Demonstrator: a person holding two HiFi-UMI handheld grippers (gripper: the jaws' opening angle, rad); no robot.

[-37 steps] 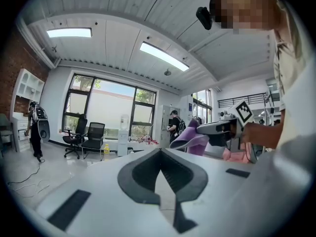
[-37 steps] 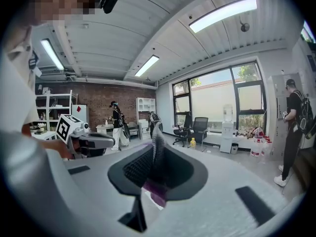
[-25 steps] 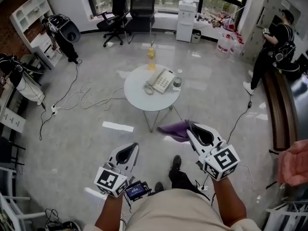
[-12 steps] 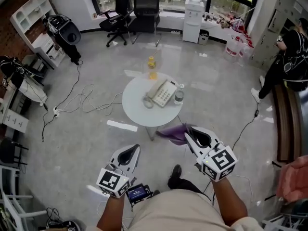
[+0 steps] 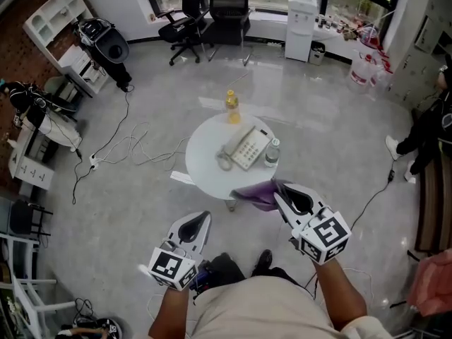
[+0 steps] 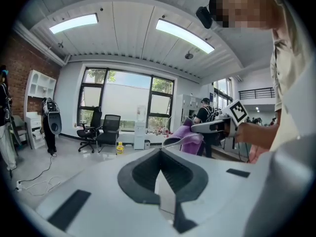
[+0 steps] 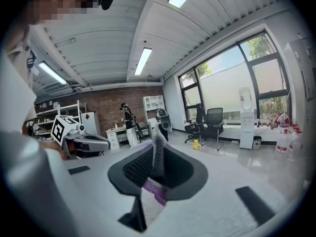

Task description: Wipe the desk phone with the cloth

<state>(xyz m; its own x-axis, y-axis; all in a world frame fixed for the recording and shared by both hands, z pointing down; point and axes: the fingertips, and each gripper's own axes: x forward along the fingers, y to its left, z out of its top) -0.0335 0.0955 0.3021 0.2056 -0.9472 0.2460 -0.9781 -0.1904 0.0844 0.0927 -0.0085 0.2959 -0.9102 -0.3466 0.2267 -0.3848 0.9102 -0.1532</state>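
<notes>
Both forearms come up from the bottom edge of the head view, one on each side of the person's body, and each carries its tool pointing up the frame towards the round table.

The left gripper sits at lower left of centre, its marker cube nearest the body and the wrist straight behind it. In the left gripper view its jaws are pressed together with nothing between them, and the tool points roughly level into the room.

The right gripper is at lower right of centre, further up the frame than the left one and angled a little towards the picture's left. Its jaws are clamped on a purple cloth. The right gripper view shows a fold of the fabric standing up between the pads and a purple edge hanging below them. In the head view the cloth drapes from the tips and overlaps the table's near rim; whether it touches the table cannot be told.

The desk phone lies near the middle of the table top, in the centre of the frame, handset on its cradle and well apart from both grippers. A clear bottle stands just to its right, and a yellow bottle stands at the table's far edge. Office chairs and a water dispenser line the windows along the top.
</notes>
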